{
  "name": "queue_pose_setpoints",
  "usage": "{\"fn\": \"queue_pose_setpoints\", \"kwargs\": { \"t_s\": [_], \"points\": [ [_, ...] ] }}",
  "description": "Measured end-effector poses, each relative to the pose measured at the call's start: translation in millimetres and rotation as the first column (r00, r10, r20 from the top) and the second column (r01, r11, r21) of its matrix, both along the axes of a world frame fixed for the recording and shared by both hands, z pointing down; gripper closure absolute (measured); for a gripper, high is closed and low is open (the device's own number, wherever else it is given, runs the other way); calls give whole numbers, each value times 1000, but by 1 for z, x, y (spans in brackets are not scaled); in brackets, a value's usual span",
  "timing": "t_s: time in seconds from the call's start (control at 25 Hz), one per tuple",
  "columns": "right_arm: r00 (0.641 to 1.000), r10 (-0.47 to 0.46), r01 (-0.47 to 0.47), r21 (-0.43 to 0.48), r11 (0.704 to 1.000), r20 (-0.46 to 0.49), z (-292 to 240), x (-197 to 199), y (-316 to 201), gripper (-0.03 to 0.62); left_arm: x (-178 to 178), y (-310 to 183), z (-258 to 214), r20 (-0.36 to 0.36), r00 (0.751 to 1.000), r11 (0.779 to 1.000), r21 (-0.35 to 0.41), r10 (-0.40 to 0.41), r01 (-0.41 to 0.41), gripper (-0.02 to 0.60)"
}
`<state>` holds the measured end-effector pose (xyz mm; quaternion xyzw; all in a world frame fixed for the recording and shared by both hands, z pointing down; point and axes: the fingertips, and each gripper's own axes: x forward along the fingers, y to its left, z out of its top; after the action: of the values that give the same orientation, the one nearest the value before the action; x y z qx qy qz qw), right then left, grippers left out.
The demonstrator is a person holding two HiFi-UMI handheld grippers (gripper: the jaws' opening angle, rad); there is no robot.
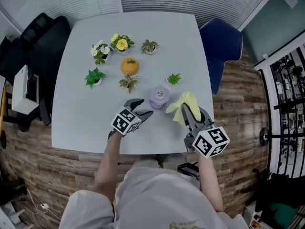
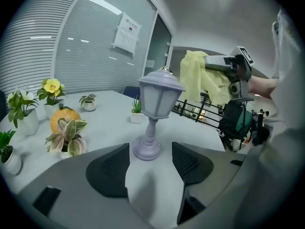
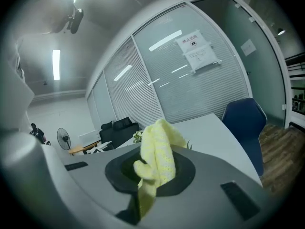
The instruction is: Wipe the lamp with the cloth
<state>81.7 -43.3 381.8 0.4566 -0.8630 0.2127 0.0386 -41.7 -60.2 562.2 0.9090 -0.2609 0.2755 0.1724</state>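
two grippers. left gripper [image 1: 145, 107]: jaws apart, lamp [image 1: 159, 97] base between them, unclamped, mid-frame in head view. right gripper [image 1: 191, 109]: closed on yellow cloth [image 1: 183, 102], just right of lamp.

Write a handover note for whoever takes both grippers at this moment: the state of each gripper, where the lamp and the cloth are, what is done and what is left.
The left gripper is open, with the lamp's base at the mouth of its jaws, not gripped.
The right gripper is shut on the cloth.
The lamp stands upright near the front edge of the table. The cloth is held up close beside its top; contact cannot be told.
Done: the cloth is in the grip and at the lamp.
Left: probably steady the base, then wipe the lamp.
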Motion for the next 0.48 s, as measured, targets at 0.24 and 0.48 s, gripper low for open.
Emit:
{"fn": "queue_pose_setpoints", "kwargs": {
  "t_s": [0.24,0.48],
  "points": [
    [999,37,-37,3,999,-9,-3,5,-15,563,6,-4,14,34,998,998,-11,60,-60,314],
    [999,-12,14,20,1000,-50,-4,-8,-30,563,8,-14,24,77,991,994,-2,109,-109,308]
  ]
}}
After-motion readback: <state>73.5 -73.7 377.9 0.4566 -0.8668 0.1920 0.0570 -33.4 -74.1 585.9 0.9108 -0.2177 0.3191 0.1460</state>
